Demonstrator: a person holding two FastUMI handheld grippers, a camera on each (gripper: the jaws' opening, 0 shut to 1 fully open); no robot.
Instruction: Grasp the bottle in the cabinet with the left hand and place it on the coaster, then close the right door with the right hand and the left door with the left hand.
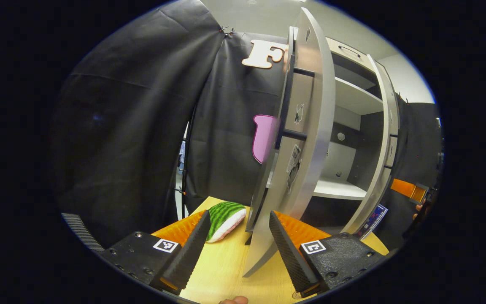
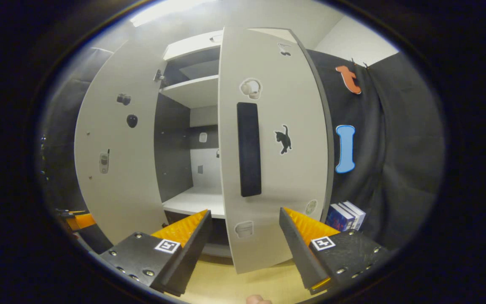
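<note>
Jaws of both grippers spread, empty. Right gripper [image 2: 245, 236] faces right door [image 2: 272, 169], ajar, near black handle [image 2: 249, 150]; push flat on panel, steady. Left door [image 1: 298, 139] open beside left gripper [image 1: 238, 240]. Bottle: cannot tell where.

Recording booth – black cloth wall [image 1: 141, 126], cabinet [image 2: 192, 93]
</note>
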